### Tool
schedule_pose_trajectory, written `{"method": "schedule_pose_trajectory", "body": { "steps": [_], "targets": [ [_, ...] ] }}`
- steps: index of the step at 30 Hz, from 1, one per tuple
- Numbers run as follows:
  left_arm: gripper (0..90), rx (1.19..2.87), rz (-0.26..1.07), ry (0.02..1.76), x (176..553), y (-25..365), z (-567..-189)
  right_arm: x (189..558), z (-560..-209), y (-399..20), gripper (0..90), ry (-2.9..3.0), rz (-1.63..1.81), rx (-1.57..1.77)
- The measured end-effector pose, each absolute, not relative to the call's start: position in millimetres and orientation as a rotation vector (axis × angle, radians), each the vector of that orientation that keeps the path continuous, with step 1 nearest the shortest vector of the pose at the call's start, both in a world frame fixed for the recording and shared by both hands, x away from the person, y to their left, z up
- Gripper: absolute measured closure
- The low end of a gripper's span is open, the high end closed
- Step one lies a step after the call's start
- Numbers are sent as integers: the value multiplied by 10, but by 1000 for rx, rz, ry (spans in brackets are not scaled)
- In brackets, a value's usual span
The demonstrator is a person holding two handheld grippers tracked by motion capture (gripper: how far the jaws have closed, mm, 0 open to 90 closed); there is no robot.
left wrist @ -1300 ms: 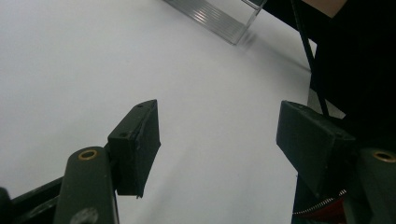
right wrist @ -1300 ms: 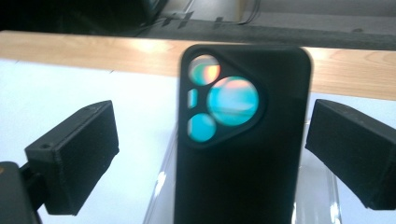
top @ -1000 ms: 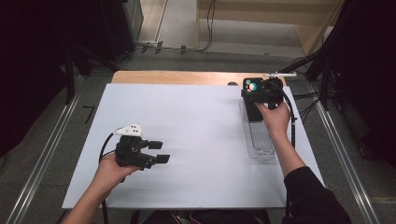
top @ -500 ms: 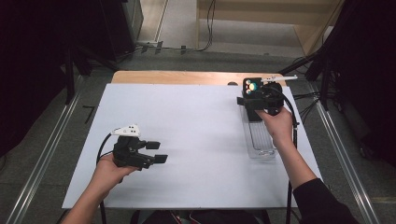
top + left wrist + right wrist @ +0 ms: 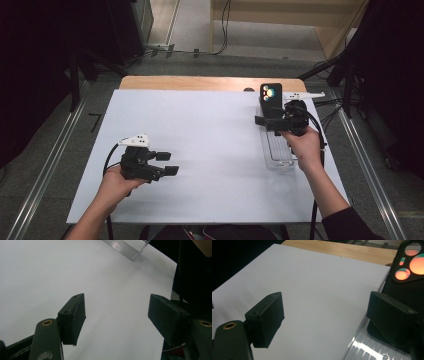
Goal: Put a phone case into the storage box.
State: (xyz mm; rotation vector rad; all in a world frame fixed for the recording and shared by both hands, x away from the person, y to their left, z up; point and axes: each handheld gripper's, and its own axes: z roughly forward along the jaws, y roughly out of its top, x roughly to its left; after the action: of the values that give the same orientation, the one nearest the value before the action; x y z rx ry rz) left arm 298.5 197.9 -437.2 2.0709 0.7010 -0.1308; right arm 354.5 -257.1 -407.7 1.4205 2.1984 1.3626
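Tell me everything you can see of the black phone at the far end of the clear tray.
The black phone stands upright at the far end of the clear tray, its back facing the camera. Round camera lenses with coloured reflections sit near its top. It looks glossy and dark. The right gripper is close in front of it; whether they touch I cannot tell.

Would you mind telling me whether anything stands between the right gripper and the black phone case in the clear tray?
Nothing visible does. The right gripper, jaws apart and just closing, is beside the black phone case at the clear plastic tray's far end.
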Motion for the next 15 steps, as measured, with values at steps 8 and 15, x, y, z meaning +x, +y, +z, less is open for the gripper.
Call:
{"method": "schedule_pose_trajectory", "body": {
  "steps": [8,15],
  "targets": [
    [305,2067,-127,715,2977,2010,-4400,3344,-4074,-2463,139,2263,1361,1350],
    [304,2057,-118,713,2968,2030,-4380,3184,-4099,-2377,192,2326,1397,1281]
  ]
}}
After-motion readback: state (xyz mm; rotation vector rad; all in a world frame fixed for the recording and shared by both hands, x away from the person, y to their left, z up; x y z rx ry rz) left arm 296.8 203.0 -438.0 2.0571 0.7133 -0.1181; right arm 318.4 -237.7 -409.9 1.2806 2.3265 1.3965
